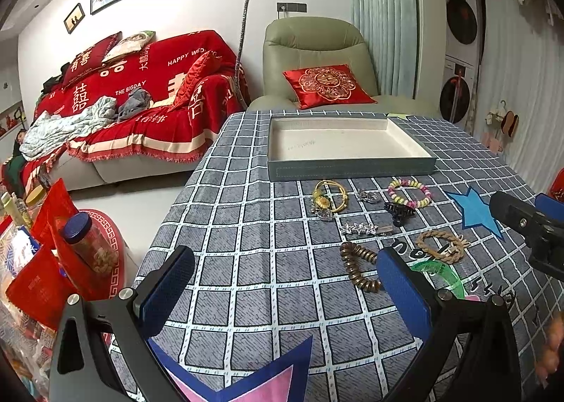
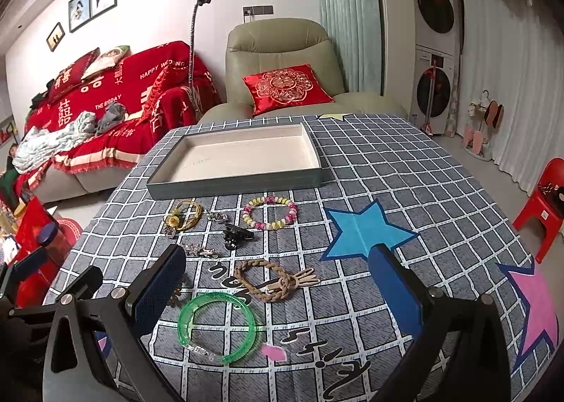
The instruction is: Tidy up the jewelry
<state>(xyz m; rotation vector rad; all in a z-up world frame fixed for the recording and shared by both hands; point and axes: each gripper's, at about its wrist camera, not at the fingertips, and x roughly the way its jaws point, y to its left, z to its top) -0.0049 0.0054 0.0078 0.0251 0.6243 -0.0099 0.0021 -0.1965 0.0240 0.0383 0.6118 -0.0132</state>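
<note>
Left gripper (image 1: 282, 282): spread wide, nothing held, hovering over bare checked tablecloth (image 1: 246, 243) at the near left. Right gripper (image 2: 278, 282): likewise spread wide and empty, framing the green bangle (image 2: 216, 326) and the braided rope bracelet (image 2: 273, 278).

Just beside the left gripper's right pad (image 1: 402, 282): the brown bead bracelet (image 1: 357, 266), partly hidden behind it. Farther out, a star hair clip (image 1: 363, 228), a black claw clip (image 1: 398, 211), a small silver piece (image 1: 366, 196), a gold bangle with a flower charm (image 1: 328, 199) and a pastel bead bracelet (image 1: 410, 192), all loose on the cloth. Beyond them, at the far side, the grey tray (image 1: 349, 169), cream-lined, with nothing in it. None of the jewelry put away yet.

Likely troubles from here:
- Thin, flat pieces on soft cloth: risk of pinching fabric along with a bangle and dragging the neighbours.
- Rigid green bangle likely to squirt sideways if squeezed across its rim.
- Pieces lying close together: a wide approach could nudge the claw clip or star clip off position.
- Grippers working near each other: possible collision over the bracelets.
- Tray wall raised: a low carry could catch a dangling piece on its near edge.
</note>
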